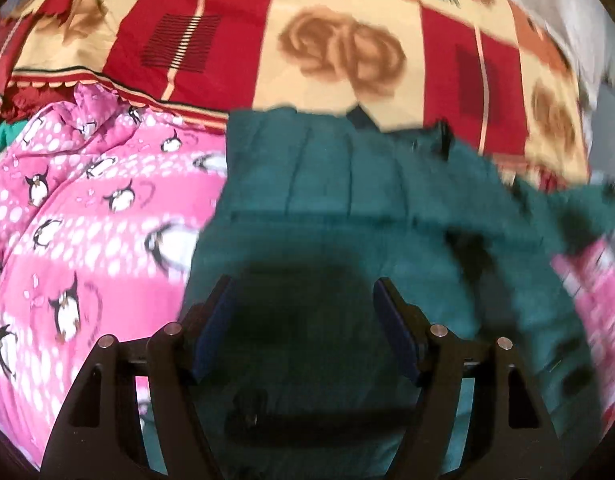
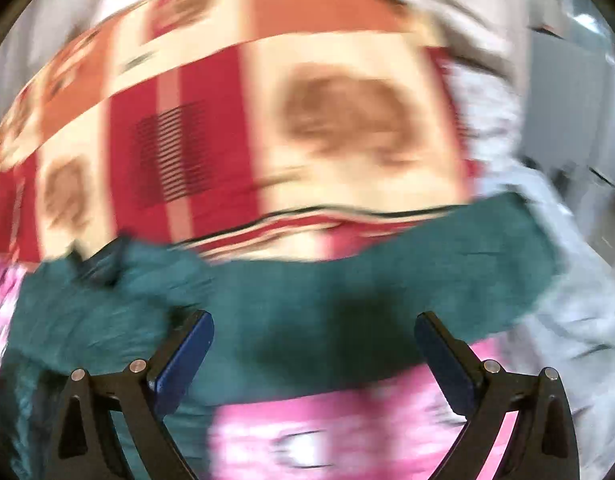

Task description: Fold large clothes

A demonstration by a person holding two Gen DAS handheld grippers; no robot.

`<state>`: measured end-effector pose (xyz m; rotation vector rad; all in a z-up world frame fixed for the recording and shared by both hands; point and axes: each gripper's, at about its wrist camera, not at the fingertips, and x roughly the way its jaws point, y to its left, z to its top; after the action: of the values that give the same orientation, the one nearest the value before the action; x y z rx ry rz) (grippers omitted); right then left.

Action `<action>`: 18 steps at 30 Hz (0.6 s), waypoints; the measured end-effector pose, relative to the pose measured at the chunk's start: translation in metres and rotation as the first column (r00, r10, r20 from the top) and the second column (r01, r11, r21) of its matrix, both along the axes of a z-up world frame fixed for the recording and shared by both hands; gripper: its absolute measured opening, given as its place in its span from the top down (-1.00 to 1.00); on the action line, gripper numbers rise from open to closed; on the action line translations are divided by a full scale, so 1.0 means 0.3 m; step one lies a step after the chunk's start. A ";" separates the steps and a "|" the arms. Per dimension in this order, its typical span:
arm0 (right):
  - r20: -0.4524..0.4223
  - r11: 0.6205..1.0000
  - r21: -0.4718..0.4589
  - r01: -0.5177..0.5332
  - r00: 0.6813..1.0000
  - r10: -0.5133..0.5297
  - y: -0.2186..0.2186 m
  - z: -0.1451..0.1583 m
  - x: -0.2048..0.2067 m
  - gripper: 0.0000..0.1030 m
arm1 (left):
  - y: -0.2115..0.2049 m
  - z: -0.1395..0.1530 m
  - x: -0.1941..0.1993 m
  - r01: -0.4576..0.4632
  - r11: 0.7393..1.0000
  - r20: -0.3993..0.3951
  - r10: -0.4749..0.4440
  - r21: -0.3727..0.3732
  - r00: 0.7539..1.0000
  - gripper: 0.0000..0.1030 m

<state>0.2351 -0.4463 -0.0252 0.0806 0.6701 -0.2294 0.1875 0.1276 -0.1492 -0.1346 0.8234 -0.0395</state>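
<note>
My teal garment (image 1: 347,200) lies spread and rumpled on the pink penguin-print blanket (image 1: 87,220), its far edge on the red-and-cream patchwork bedspread (image 1: 347,40). Left gripper (image 1: 305,292) and right gripper (image 2: 313,328) both gape, seemingly empty through the blur.

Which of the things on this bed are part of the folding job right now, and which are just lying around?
Part of the job:
- teal garment, spread out on the bed
- left gripper, fingers apart above it
- right gripper, fingers apart, nothing between them

Just lying about:
- pink penguin blanket
- red and cream patterned bedspread
- pale grey fabric at the right edge
</note>
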 end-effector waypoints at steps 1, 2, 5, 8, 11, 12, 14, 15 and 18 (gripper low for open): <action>0.007 0.999 0.025 0.023 1.000 -0.023 -0.051 0.010 0.003 -0.95 | -0.001 -0.027 0.024 0.001 1.000 -0.050 -0.001 -0.001 0.999 -0.38; 0.012 0.996 0.071 0.051 0.999 -0.052 -0.132 0.014 -0.004 -0.95 | 0.007 -0.036 0.033 -0.002 1.000 -0.057 0.002 -0.013 0.998 -0.39; -0.007 0.981 0.139 0.136 0.991 -0.136 -0.309 0.002 -0.011 -0.95 | 0.012 -0.051 0.048 -0.006 0.999 -0.050 0.004 -0.036 0.999 -0.58; -0.032 0.964 0.171 0.203 0.979 -0.200 -0.411 -0.048 0.029 -0.94 | -0.008 -0.060 0.058 0.011 1.000 -0.056 -0.012 -0.013 0.998 -0.69; -0.038 0.962 0.171 0.213 0.977 -0.209 -0.436 -0.077 0.065 -0.95 | -0.010 -0.062 0.060 0.015 1.000 -0.058 -0.016 -0.010 0.998 -0.71; -0.040 0.963 0.162 0.215 0.977 -0.211 -0.440 -0.081 0.070 -0.95 | -0.006 -0.062 0.062 0.015 1.000 -0.058 -0.016 -0.015 0.998 -0.72; -0.051 0.968 0.118 0.222 0.975 -0.217 -0.423 -0.096 0.097 -0.95 | -0.004 -0.063 0.060 0.014 1.000 -0.058 -0.015 -0.020 0.998 -0.72; -0.051 0.969 0.105 0.222 0.975 -0.218 -0.418 -0.097 0.106 -0.95 | -0.004 -0.063 0.060 0.014 1.000 -0.058 -0.015 -0.019 0.998 -0.72; -0.032 0.974 0.066 0.217 0.976 -0.215 -0.393 -0.094 0.125 -0.77 | -0.004 -0.064 0.060 0.015 1.000 -0.058 -0.016 -0.019 0.998 -0.74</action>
<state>0.2727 -0.5642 -0.0535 0.2185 0.6946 -0.4172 0.2055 0.1264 -0.1684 -0.1477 0.8826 -0.0578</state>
